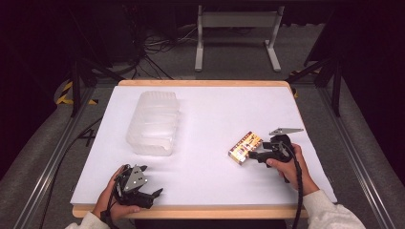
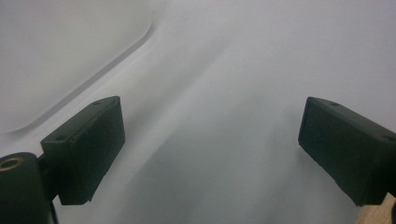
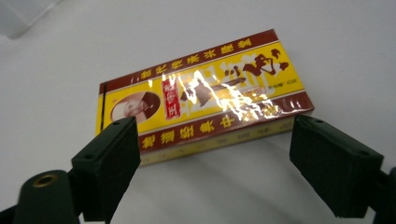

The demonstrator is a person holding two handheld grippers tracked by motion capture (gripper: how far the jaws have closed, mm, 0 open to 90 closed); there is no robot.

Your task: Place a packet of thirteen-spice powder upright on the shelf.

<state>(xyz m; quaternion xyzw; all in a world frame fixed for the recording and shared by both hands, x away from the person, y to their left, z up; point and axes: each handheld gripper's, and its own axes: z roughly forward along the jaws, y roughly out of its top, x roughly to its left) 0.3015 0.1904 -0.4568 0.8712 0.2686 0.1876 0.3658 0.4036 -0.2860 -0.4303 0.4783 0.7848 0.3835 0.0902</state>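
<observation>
We see the clear plastic container (image 1: 153,123) lying overturned on the worktop (image 1: 215,171); our right gripper (image 3: 212,163), jaws released, faces the yellow box (image 3: 201,93); our left gripper (image 2: 210,154) rests, jaws apart.

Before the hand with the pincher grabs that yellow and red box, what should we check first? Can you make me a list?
1. Right gripper jaws apart: ok, they stand open with nothing pressed between them.
2. Yellow and red box in front of the jaws: ok, it lies flat on the white table, just beyond the pads.
3. Box lined up with the jaws: not ok, it lies long side toward them and looks wider than the gap.
4. Room around the box: ok, nothing else touches it.
5. Clear plastic container out of the way: ok, it stands far off at the table's left.
6. Left gripper free: ok, open and holding nothing.
</observation>
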